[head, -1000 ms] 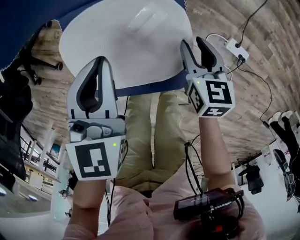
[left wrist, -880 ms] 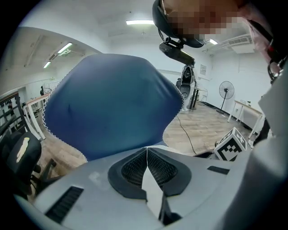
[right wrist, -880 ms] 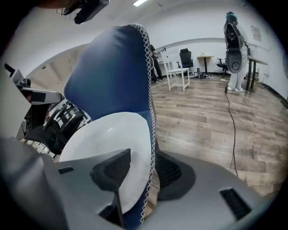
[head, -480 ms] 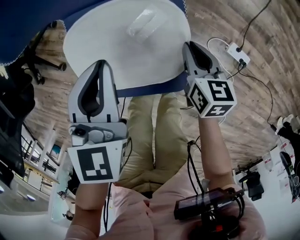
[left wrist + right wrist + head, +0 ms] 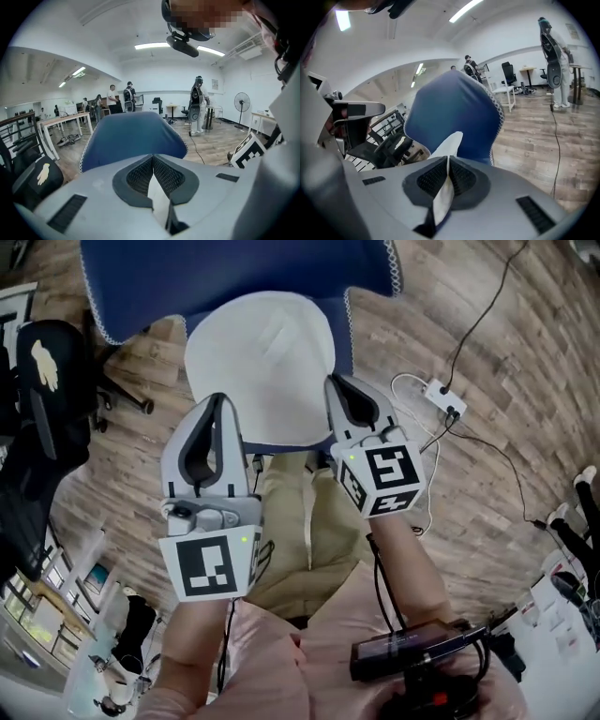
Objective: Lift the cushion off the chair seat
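A white round cushion (image 5: 258,367) lies over the seat of a blue chair (image 5: 234,277), whose back rises behind it. My left gripper (image 5: 214,404) is shut on the cushion's near left edge. At the near right edge my right gripper (image 5: 337,385) is shut on it too. In the left gripper view a white strip of the cushion (image 5: 157,194) shows pinched between the closed pads, with the blue chair (image 5: 133,136) beyond. In the right gripper view the cushion (image 5: 449,143) sticks up through the closed jaws in front of the blue chair (image 5: 454,108).
A black office chair (image 5: 42,362) stands at the left. A white power strip (image 5: 439,397) with cables lies on the wood floor at the right. The person's khaki legs (image 5: 300,521) are under the grippers. Tables, people and a fan (image 5: 241,101) stand far off.
The head view has drawn back: cushion and grippers look smaller and nearer the centre, and the chair back now shows. Both grippers stay closed on the cushion's edge.
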The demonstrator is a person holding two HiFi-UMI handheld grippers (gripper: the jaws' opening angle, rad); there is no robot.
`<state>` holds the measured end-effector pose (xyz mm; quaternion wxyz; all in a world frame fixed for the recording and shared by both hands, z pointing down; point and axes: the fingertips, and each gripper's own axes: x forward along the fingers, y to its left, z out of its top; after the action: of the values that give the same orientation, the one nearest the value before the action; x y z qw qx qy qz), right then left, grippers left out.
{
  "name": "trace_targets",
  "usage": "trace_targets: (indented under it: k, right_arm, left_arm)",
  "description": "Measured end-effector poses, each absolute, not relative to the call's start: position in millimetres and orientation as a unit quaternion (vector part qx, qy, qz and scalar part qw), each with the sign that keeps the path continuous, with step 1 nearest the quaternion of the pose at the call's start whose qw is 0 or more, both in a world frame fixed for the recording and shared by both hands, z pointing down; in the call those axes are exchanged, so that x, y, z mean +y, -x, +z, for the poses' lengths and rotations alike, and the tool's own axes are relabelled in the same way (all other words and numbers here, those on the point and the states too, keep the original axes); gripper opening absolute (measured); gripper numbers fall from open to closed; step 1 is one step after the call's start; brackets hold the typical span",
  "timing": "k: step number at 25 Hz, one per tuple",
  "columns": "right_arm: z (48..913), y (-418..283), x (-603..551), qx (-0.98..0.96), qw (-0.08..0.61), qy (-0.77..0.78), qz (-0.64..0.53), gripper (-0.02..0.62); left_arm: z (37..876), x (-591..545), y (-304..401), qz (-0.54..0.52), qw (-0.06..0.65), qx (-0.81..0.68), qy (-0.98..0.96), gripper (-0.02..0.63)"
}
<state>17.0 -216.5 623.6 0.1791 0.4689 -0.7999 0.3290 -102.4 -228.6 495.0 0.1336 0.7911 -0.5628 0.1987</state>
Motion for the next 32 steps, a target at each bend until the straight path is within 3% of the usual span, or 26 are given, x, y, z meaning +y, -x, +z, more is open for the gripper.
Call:
trace_targets:
  k: [12,32]
  right_arm:
    - [409,16,-208,-0.872,0.155,-0.430,0.174,0.012]
    - [153,-28,-175,-0.877,0.069,-0.474,-0.033,0.014]
  left_arm:
    - [327,-190,95,0.086,0.074,-0.606,-0.787,0.014]
    - [122,-157,80,-0.032,-0.065,-0.600,-0.797,0.014]
